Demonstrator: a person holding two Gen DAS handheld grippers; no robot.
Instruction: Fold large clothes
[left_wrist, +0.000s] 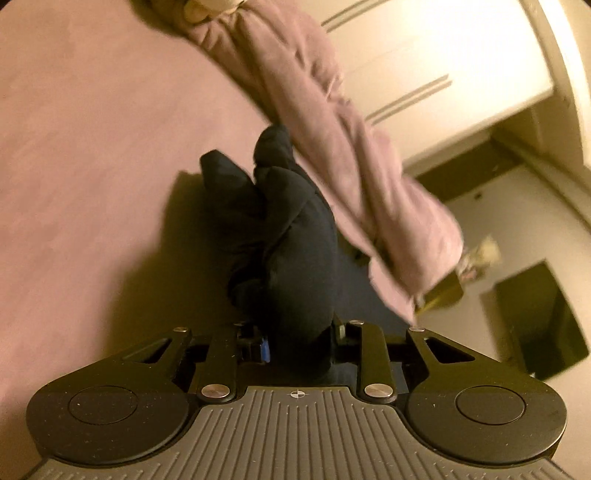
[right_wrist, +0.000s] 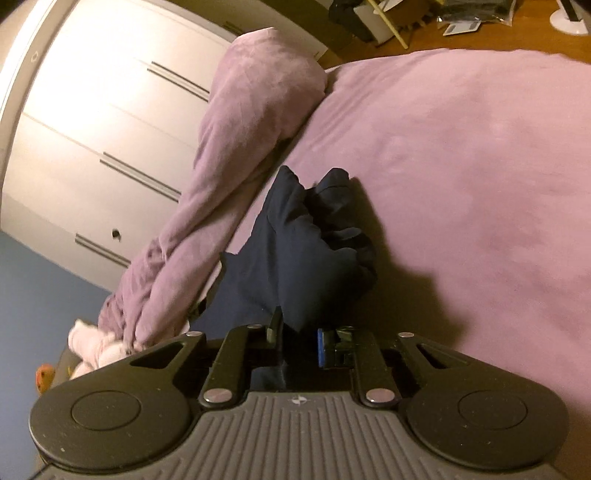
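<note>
A dark navy garment (left_wrist: 291, 236) is bunched up and held above a bed covered with a mauve sheet (left_wrist: 92, 155). My left gripper (left_wrist: 301, 339) is shut on one part of it; the cloth fills the gap between the fingers and hides the tips. In the right wrist view the same navy garment (right_wrist: 299, 254) hangs bunched in front of the mauve sheet (right_wrist: 461, 166). My right gripper (right_wrist: 299, 338) is shut on it, with cloth pinched between the black finger and the blue pad.
A rolled mauve duvet (left_wrist: 332, 129) lies along the bed edge, also in the right wrist view (right_wrist: 236, 155). White wardrobe doors (right_wrist: 92, 129) stand beyond it. A pink soft toy (right_wrist: 99, 347) lies by the duvet. Clutter (right_wrist: 406, 18) sits on a wooden floor past the bed.
</note>
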